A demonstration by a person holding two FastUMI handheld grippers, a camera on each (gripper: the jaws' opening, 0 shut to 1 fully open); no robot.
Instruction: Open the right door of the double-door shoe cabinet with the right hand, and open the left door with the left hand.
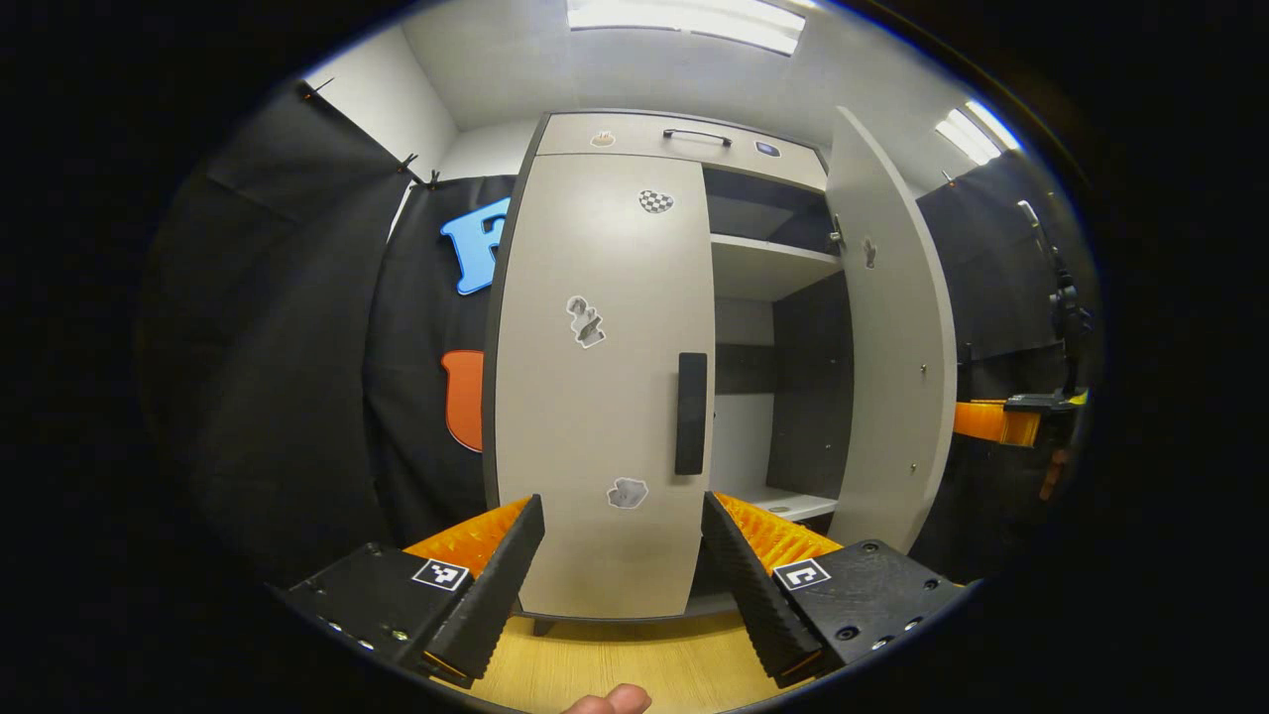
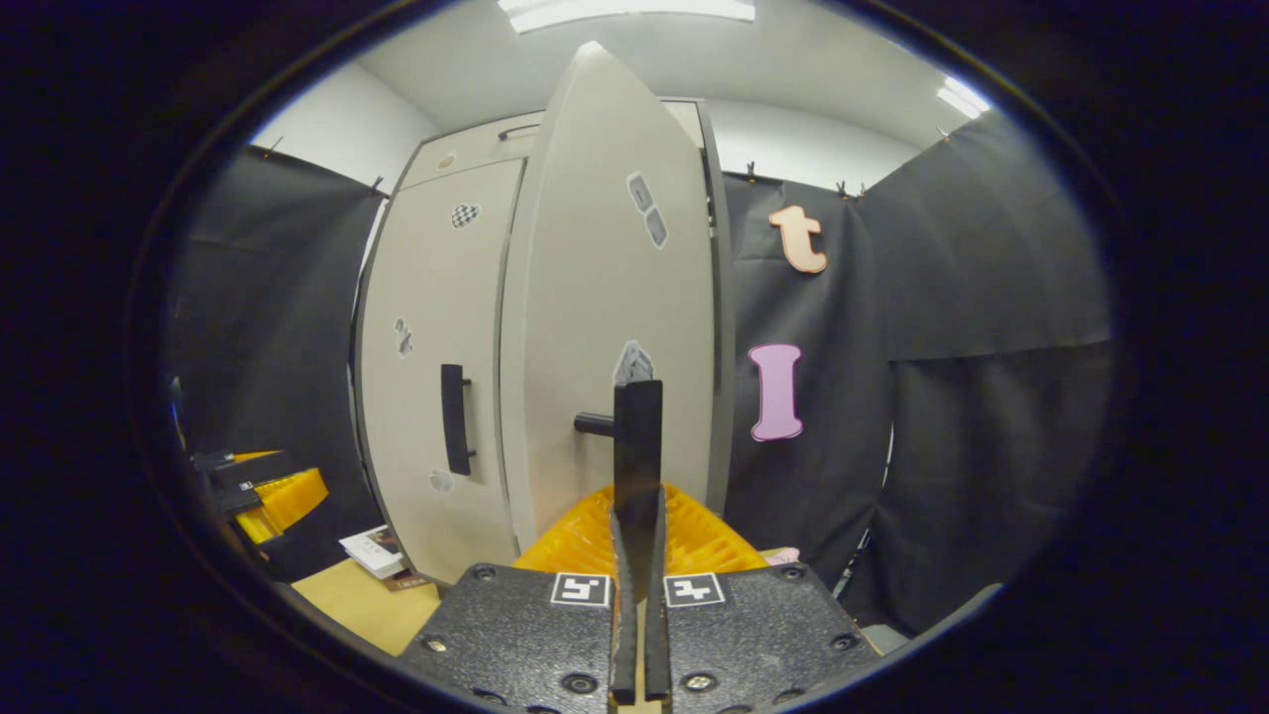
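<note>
Right tongs (image 2: 636, 540) clamped on right door (image 2: 615, 327) handle (image 2: 636, 436). Left tongs (image 1: 623, 555) gaped before closed left door (image 1: 603, 397), touching nothing.

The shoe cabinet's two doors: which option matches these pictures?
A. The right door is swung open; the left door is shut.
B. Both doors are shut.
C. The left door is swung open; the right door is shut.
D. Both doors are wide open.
A: in the left gripper view the right door stands swung out, baring the shelves, while the left door sits flush and shut.
</note>
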